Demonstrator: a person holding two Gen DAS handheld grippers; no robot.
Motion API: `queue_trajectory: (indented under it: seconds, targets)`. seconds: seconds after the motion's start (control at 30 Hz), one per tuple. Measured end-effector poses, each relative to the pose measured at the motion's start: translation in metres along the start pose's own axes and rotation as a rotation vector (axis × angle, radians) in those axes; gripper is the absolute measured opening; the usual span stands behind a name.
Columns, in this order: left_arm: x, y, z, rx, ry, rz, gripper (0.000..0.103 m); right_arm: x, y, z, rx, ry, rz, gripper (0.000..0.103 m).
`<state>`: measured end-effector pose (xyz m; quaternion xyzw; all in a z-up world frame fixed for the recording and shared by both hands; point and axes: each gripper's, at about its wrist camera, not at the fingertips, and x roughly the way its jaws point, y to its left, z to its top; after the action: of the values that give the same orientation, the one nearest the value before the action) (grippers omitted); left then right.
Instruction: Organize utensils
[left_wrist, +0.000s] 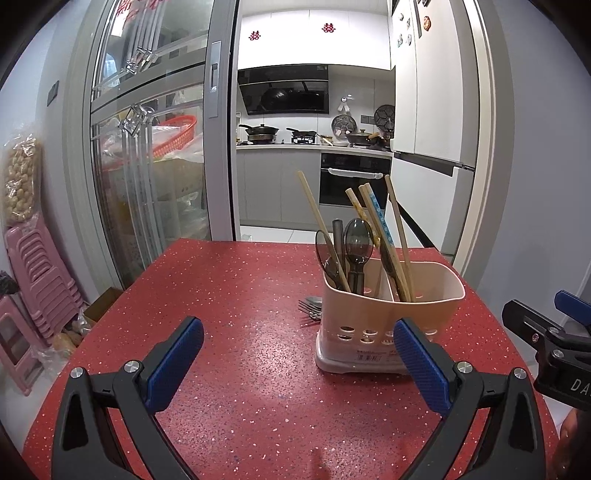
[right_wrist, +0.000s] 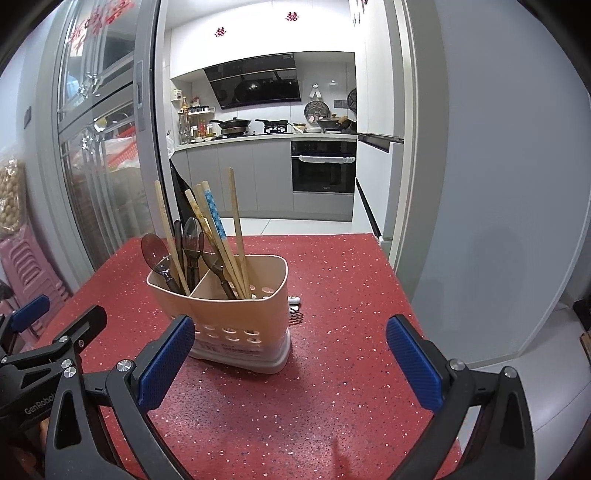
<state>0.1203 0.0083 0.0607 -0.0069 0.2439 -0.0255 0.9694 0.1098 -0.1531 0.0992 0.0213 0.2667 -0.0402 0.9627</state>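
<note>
A beige two-compartment utensil holder (left_wrist: 373, 317) (right_wrist: 236, 317) stands on the red speckled table (left_wrist: 240, 302) (right_wrist: 332, 295). It holds several wooden chopsticks (left_wrist: 395, 225) (right_wrist: 218, 225) and dark translucent plastic spoons (left_wrist: 357, 240) (right_wrist: 155, 253). Metal forks (left_wrist: 309, 309) lie on the table behind the holder; a tip shows in the right wrist view (right_wrist: 295, 317). My left gripper (left_wrist: 299, 354) is open and empty, in front of the holder to its left. My right gripper (right_wrist: 290, 356) is open and empty, in front of the holder to its right.
The table's far edge faces a kitchen doorway with a sliding glass door (left_wrist: 147, 147) at left. Pink plastic stools (left_wrist: 33, 284) stand on the floor left of the table. A grey wall (right_wrist: 498, 184) runs along the right.
</note>
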Motion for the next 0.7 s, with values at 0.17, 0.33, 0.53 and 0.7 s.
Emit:
queue_trajectory:
  seconds: [0.17, 0.33, 0.53, 0.7]
  targets:
    - [-0.0013, 0.0002, -0.0007, -0.003, -0.004, -0.002, 0.103, -0.0007, 0.0006, -0.0012, 0.004, 0.001, -0.002, 0.103]
    - [-0.0019, -0.0014, -0.0009, -0.001, -0.006, -0.007, 0.103, 0.0002, 0.001, -0.0019, 0.008, 0.005, 0.002, 0.103]
    - [-0.0024, -0.003, -0.001, 0.003, -0.005, -0.008, 0.103, 0.0003, 0.0006, -0.0014, 0.013, 0.004, 0.003, 0.103]
    - [-0.0026, -0.0037, -0.0012, 0.003, -0.001, -0.012, 0.103, 0.0002, 0.0005, -0.0022, 0.015, 0.007, 0.003, 0.103]
